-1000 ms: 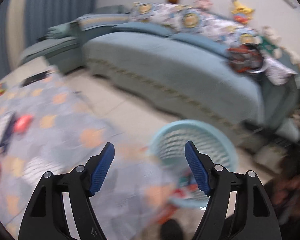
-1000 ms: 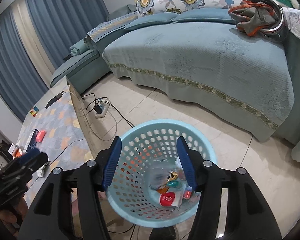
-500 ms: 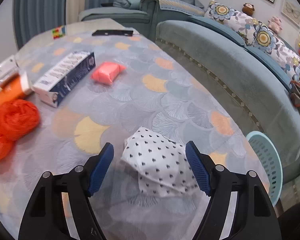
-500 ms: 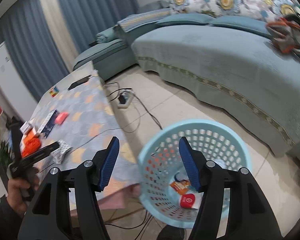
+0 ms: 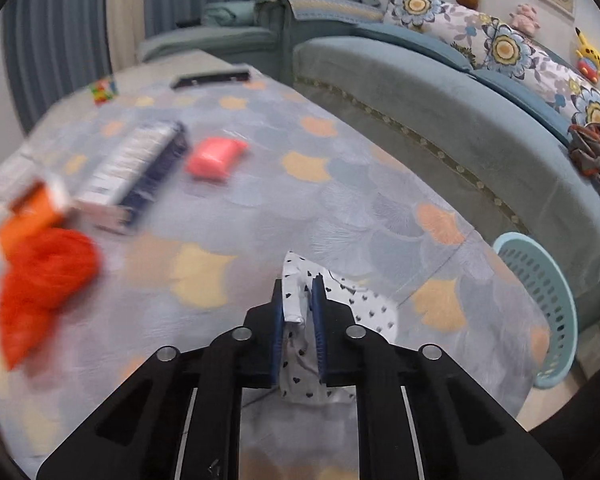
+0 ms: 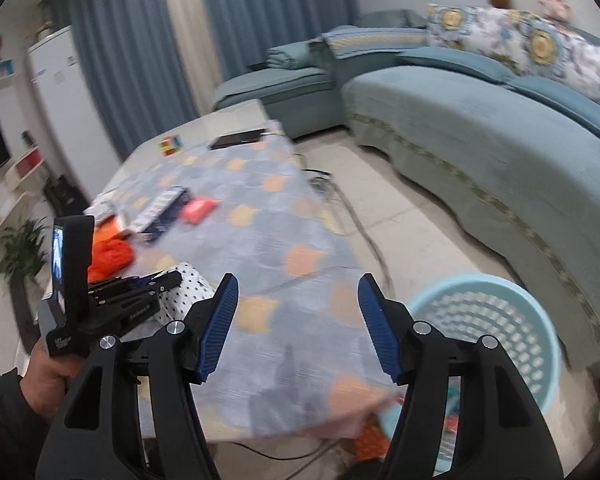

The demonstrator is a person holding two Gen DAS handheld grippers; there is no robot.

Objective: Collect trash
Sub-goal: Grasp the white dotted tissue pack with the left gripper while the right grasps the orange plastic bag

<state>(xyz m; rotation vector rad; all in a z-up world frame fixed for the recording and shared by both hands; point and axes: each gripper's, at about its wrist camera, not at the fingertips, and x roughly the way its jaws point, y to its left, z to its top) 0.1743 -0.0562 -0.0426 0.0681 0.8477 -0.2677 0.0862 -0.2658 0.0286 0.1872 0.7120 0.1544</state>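
My left gripper [image 5: 298, 284] is shut on a white wrapper with small black hearts [image 5: 296, 304] over the near part of the table; it also shows in the right wrist view [image 6: 188, 280], held by the left gripper [image 6: 168, 280]. My right gripper [image 6: 296, 288] is open and empty above the table's right edge. A light-blue perforated basket [image 6: 496, 320] stands on the floor right of the table, with some trash inside; it also shows in the left wrist view [image 5: 540, 292]. Other items on the table: an orange net bag [image 5: 40, 272], a pink packet [image 5: 216, 158], a dark blue box [image 5: 136, 176].
The table has a grey cloth with orange leaf shapes [image 5: 340, 208]. A black remote [image 5: 212, 78] and a coloured cube [image 5: 102, 90] lie at its far end. A blue-green sofa [image 6: 480, 140] runs along the right. Cables lie on the floor [image 6: 356, 220].
My left gripper has closed on the heart-print wrapper, which lay between its open fingers. My right gripper has swung left, from above the basket toward the table.
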